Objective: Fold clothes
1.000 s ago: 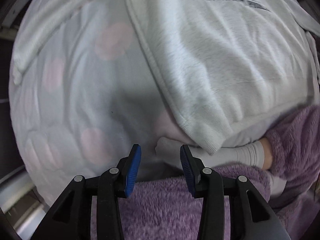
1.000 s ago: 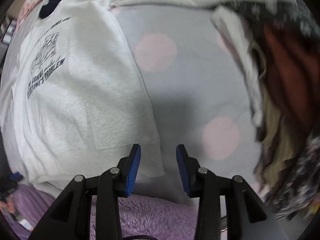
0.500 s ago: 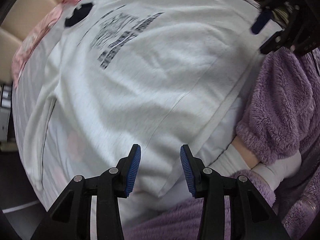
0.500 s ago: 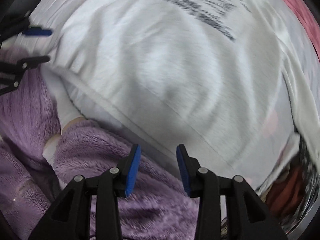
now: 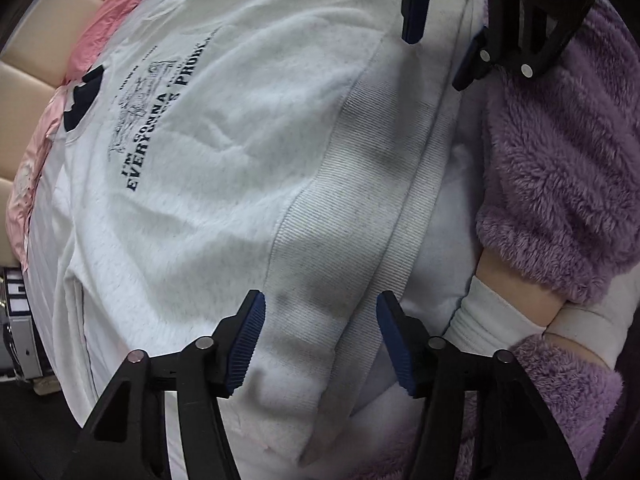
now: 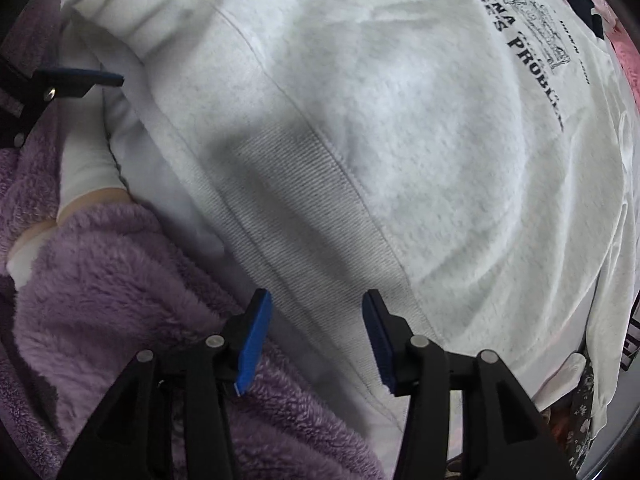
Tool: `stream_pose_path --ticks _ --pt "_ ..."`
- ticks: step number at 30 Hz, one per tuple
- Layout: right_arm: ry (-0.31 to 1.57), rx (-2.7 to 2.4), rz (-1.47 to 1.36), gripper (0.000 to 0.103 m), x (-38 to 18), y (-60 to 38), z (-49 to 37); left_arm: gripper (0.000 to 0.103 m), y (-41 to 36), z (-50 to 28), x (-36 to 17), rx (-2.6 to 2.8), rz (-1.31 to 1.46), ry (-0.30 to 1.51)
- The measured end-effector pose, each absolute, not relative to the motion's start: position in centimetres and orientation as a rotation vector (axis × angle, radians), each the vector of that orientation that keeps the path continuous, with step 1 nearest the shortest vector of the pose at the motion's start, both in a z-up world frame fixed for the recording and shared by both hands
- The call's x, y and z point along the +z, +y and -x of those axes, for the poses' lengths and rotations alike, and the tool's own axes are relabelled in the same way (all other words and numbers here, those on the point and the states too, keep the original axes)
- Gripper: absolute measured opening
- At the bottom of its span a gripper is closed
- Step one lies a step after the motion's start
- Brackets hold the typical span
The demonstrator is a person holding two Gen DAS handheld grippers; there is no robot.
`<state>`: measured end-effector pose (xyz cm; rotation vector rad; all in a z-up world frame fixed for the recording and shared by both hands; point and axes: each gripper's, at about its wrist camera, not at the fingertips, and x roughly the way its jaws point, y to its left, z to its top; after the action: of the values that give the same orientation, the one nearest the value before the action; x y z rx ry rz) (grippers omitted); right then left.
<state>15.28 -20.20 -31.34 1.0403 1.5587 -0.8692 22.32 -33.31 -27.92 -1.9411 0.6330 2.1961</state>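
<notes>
Left claw (image 5: 320,340) points steeply down over the ribbed hem band (image 5: 360,200) of a white sweatshirt (image 5: 240,120); its jaws have just been opening and now stand roughly half apart, with the hem fabric seen between the blue pads but not pinched, nothing held. The sweatshirt lies spread flat, print side up, on a bed; the dark lettering (image 5: 160,120) runs toward the far end, where pink bedding (image 5: 96,28) and a beige padded headboard (image 5: 36,60) show. The hem sits at the near edge of the bed, just beside the person's purple fleece sleeve (image 5: 560,160) and white under-cuff (image 5: 492,320). Right claw (image 6: 316,340) hovers over the same hem band (image 6: 300,200) further along toward the garment's right side; its jaws have likewise just been opening, about half apart, pads clear of the cloth, nothing gripped. Judgement on handling: fleece-backed cotton, soft, limp, moderately light, not slippery; it will drape and sag between two holds and will not keep shape unsupported. The ribbed band is thicker and slightly elastic, so it should give the pads a firmer bite than the body panel. Best hold seems to be the hem near each bottom corner, one claw each, taking both layers. Risk: catching only the top layer, or snagging the bedsheet below.
</notes>
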Motion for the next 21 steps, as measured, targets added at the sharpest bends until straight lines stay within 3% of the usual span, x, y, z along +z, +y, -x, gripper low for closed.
stream_pose_path --ticks 7,13,21 --pt "1.543 -0.864 -1.062 0.045 -32.5 -20.9 -14.1 0.06 -34.1 -21.7 -30.4 2.15 2.032 0.626" --pt "1.406 -0.948 -1.14 0.011 -30.4 -21.6 -10.3 0.06 -35.4 -21.7 -30.0 2.182 2.041 0.49" --pt "1.269 -1.005 -1.202 0.007 -27.2 -21.8 -7.1 0.065 -33.3 -23.0 -31.4 2.145 2.072 0.702"
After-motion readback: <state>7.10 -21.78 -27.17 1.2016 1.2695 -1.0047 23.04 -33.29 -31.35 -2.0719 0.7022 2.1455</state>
